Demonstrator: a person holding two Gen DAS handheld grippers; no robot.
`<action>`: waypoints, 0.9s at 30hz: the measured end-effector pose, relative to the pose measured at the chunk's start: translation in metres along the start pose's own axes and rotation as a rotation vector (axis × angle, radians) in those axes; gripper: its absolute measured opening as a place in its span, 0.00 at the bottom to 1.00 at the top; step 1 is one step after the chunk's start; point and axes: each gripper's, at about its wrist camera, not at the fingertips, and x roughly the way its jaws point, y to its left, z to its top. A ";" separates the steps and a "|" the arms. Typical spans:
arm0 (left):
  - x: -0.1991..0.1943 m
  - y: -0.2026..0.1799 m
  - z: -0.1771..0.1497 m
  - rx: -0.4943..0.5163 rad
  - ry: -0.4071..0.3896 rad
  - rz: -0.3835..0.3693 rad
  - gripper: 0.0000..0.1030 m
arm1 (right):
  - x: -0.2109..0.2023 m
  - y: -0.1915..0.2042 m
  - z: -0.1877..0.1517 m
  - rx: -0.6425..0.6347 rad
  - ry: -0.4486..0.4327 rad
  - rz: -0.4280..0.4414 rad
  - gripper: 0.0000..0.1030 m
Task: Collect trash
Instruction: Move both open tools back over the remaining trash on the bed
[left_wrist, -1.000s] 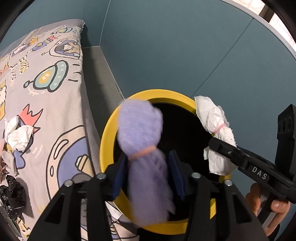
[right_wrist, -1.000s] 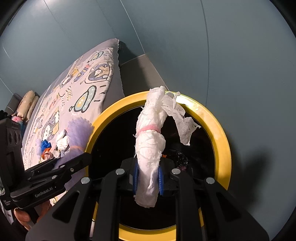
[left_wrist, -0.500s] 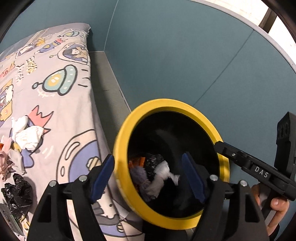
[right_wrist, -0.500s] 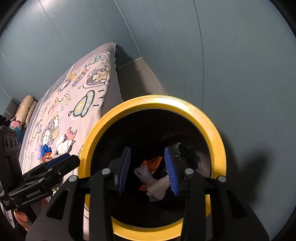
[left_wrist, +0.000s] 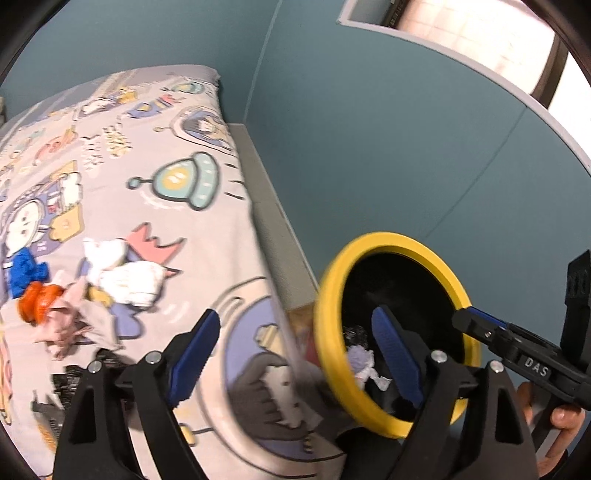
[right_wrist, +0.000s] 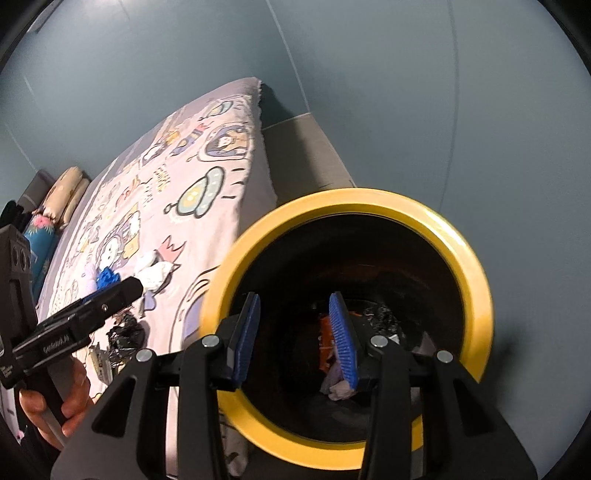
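Left wrist view: the left gripper (left_wrist: 295, 354) has its blue-padded fingers (left_wrist: 192, 350) spread wide and empty, straddling the edge of the bed (left_wrist: 129, 221) and the yellow-rimmed bin (left_wrist: 328, 332) standing just beside it. Down in the bin's dark interior lie a lilac wad (left_wrist: 360, 356) and a white wad (left_wrist: 376, 380). On the cartoon bedsheet, trash waits in a loose cluster: white crumpled paper (left_wrist: 125, 273), a blue scrap (left_wrist: 24, 269), an orange scrap (left_wrist: 37, 301), a pinkish tissue (left_wrist: 74, 325) and black crumpled plastic (left_wrist: 107, 360) nearest the fingers. Right wrist view: the right gripper (right_wrist: 295, 332) hangs over the bin's mouth, fingers apart with nothing between them, an orange wrapper (right_wrist: 325, 343) and pale wads (right_wrist: 338, 384) visible below.
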 end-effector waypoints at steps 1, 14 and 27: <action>-0.003 0.005 0.000 -0.005 -0.003 0.006 0.80 | 0.001 0.006 0.000 -0.009 0.002 0.004 0.37; -0.056 0.109 -0.021 -0.119 -0.046 0.141 0.82 | 0.026 0.081 -0.003 -0.113 0.049 0.069 0.45; -0.096 0.190 -0.075 -0.217 -0.036 0.237 0.82 | 0.064 0.162 -0.018 -0.223 0.142 0.152 0.46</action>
